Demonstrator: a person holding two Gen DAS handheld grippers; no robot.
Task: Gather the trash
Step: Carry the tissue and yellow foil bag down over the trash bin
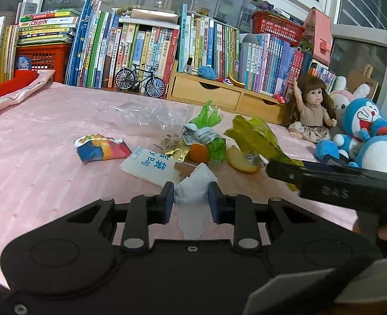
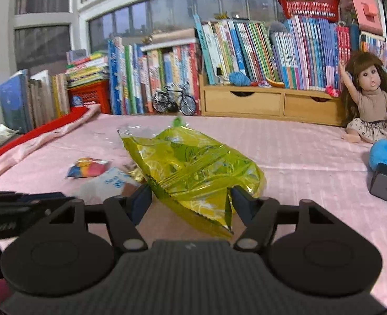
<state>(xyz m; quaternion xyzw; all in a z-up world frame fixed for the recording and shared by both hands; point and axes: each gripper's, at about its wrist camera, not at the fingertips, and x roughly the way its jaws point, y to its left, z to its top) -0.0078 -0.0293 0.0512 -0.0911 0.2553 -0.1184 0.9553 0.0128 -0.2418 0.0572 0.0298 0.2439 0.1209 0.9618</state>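
While a yellow-green snack bag (image 2: 193,173) sits clamped in the right gripper (image 2: 191,199) and a crumpled white tissue (image 1: 194,183) in the left gripper (image 1: 191,197), both lifted just above the pink bed (image 1: 49,162), most trash remains: a colourful wrapper (image 1: 101,148), white paper bag (image 1: 151,166), orange peel (image 1: 198,153), apple slice (image 1: 242,160), clear plastic (image 1: 141,113). Collecting looks barely begun.
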